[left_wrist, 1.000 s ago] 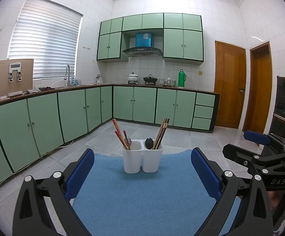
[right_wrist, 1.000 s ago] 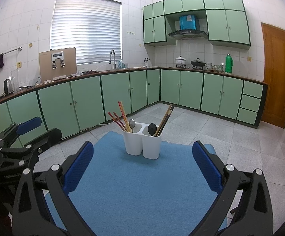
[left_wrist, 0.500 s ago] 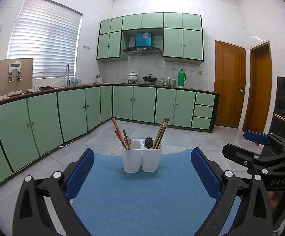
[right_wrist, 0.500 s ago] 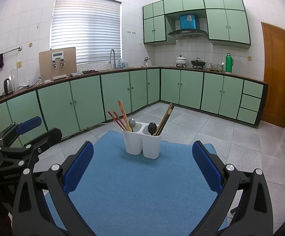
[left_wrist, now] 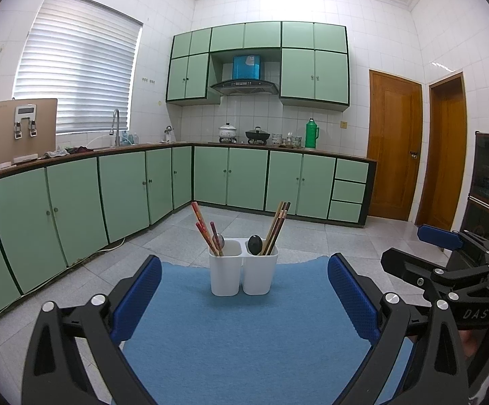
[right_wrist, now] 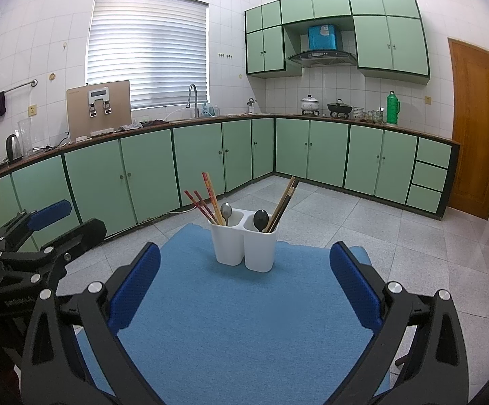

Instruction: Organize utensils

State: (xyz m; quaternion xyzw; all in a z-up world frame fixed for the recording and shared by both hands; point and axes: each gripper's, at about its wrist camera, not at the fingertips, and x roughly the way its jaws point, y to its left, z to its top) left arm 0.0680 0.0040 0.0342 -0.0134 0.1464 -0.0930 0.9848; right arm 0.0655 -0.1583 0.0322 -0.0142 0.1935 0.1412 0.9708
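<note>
Currently | L gripper (left_wrist: 244, 300) & R gripper (right_wrist: 244, 298): jaws wide, empty | red chopsticks (left_wrist: 207, 233) + spoon in holder (left_wrist: 243, 271) L cup, brown + dark spoon R cup, on mat (left_wrist: 244, 337) | sorted already or about to be emptied, can't tell

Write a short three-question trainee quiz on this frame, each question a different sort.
1. True or false: the left gripper is shut on a chopstick.
2. Which compartment of the white utensil holder holds the black spoon, seen from the right wrist camera? A. left B. right
3. Fill in: the holder stands on a ____ mat.

Key: 1. False; both the left gripper and the right gripper are open and empty. 2. B, beside the brown chopsticks; the silver spoon and red chopsticks are left. 3. Blue.
</note>
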